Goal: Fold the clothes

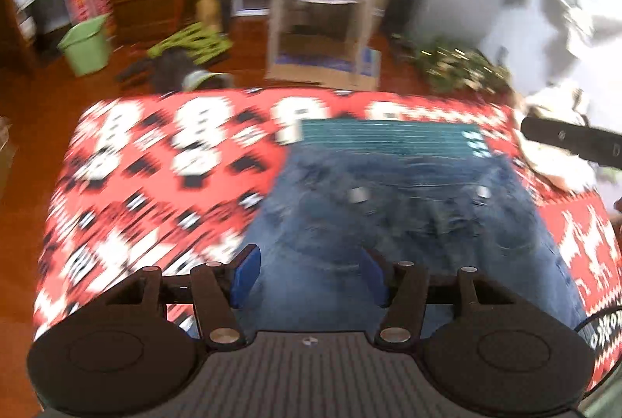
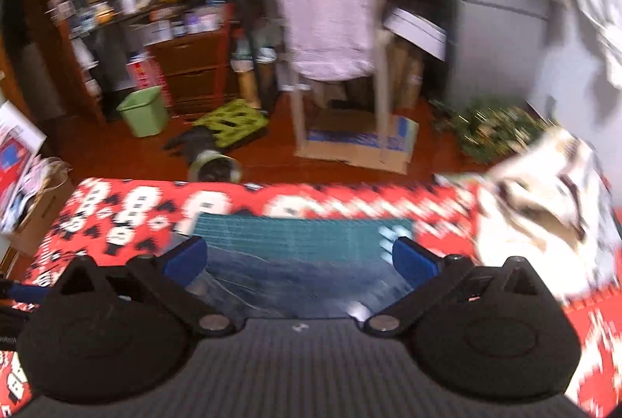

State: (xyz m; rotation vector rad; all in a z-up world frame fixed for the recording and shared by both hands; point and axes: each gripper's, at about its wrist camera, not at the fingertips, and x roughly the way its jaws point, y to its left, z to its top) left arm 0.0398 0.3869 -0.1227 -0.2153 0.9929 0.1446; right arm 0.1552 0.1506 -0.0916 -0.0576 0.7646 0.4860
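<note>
Blue jeans [image 1: 408, 220] lie flat on the red patterned counter [image 1: 155, 165], over a green mat [image 1: 388, 136] at the far edge. Both the left gripper [image 1: 309, 276] and right gripper [image 2: 299, 258] hang spread and empty above them. A crumpled white garment [image 2: 544, 200] sits far right; a wide fold might drag it.

Left hand-held gripper [image 1: 309, 276] spread wide; right hand-held gripper [image 2: 299, 258] likewise.
</note>
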